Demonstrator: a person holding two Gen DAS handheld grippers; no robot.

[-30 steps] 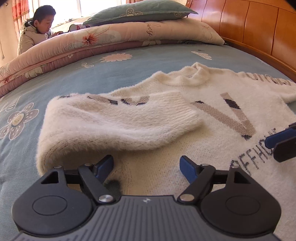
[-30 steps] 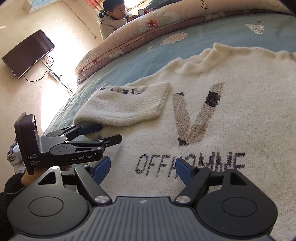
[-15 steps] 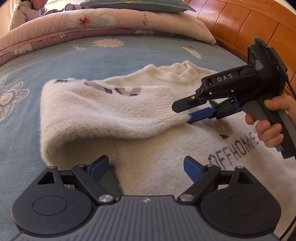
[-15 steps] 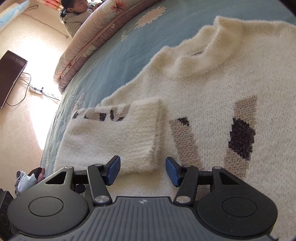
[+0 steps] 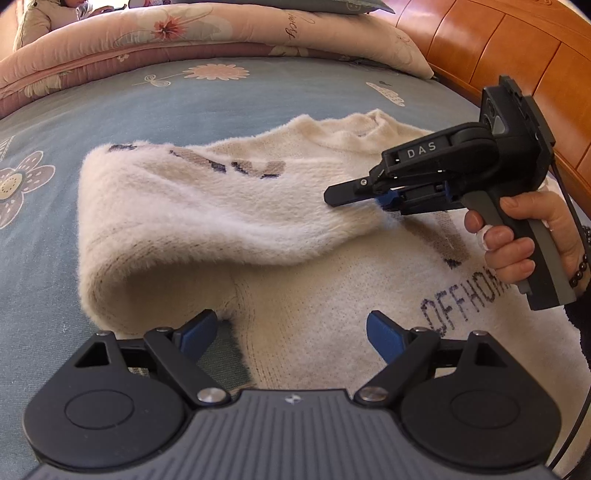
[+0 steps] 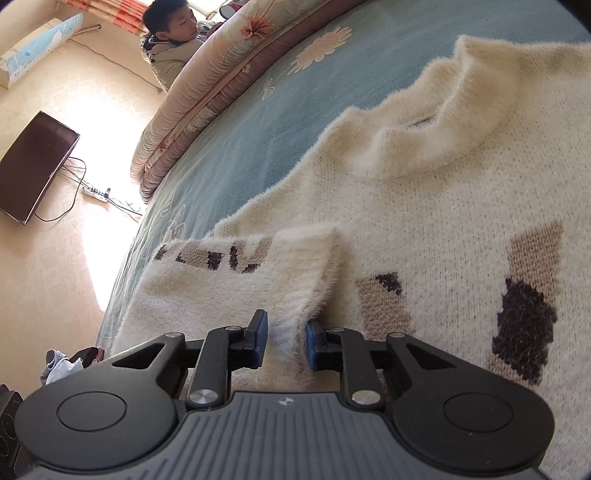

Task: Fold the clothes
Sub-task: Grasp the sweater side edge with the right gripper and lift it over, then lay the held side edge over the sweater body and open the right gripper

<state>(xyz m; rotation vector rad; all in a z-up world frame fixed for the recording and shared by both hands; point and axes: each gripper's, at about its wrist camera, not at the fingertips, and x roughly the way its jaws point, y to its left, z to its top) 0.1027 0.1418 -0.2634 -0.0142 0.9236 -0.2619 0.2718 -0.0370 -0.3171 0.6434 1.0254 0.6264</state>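
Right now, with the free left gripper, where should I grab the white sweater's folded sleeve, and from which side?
Probably the rounded fold where the sleeve doubles back at the sweater's outer edge. It stands up as a thick roll, so open jaws can straddle it. Come from the bedsheet side, low. The right gripper has just closed on the cuff.

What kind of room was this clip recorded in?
Most likely a home bedroom: the sweater lies on a bed with a floral sheet, a rolled quilt and a wooden headboard.
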